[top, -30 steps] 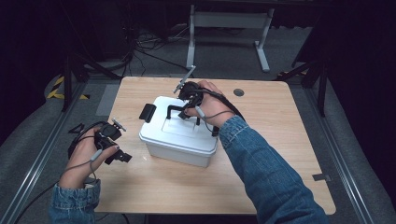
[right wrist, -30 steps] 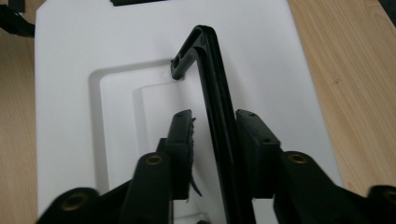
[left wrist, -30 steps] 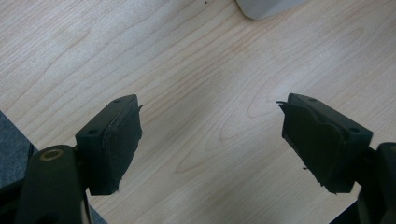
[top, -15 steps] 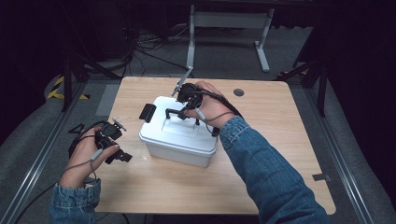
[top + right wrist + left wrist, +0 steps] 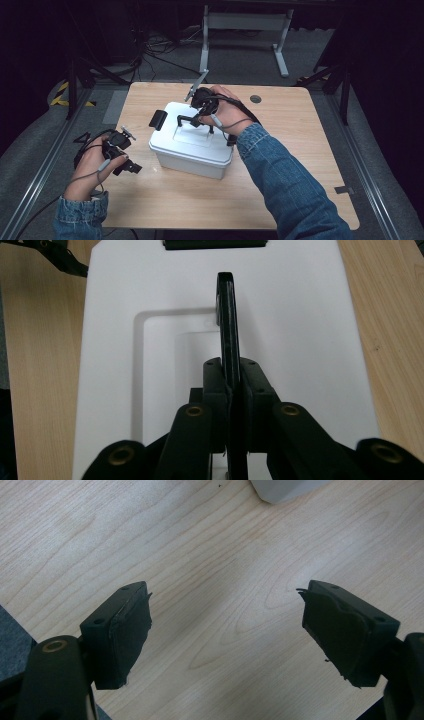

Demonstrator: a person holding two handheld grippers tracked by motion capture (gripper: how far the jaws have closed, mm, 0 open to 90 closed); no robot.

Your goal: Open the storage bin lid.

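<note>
A white lidded box [image 5: 192, 147] stands in the middle of the wooden table [image 5: 295, 150]. Its black handle [image 5: 192, 120] stands upright above the lid's recess. My right gripper [image 5: 206, 116] is shut on that handle; in the right gripper view the handle [image 5: 229, 325] runs edge-on between the closed jaws of my right gripper [image 5: 230, 377], over the white lid [image 5: 300, 315]. My left gripper [image 5: 129, 166] hovers over the bare table left of the box, open. In the left gripper view my left gripper [image 5: 225, 625] has its pads wide apart above wood grain, with a corner of the box [image 5: 287, 489] at the top.
A black latch [image 5: 158, 119] sticks out from the box's left end, and the latch [image 5: 214, 244] also shows at the lid's far edge. A dark round grommet [image 5: 256, 99] sits near the table's back edge. Metal frame legs [image 5: 205, 35] and cables lie on the floor behind.
The right hand on the handle has shifted very slightly; the handle stands upright throughout. The left gripper has stayed in place.
</note>
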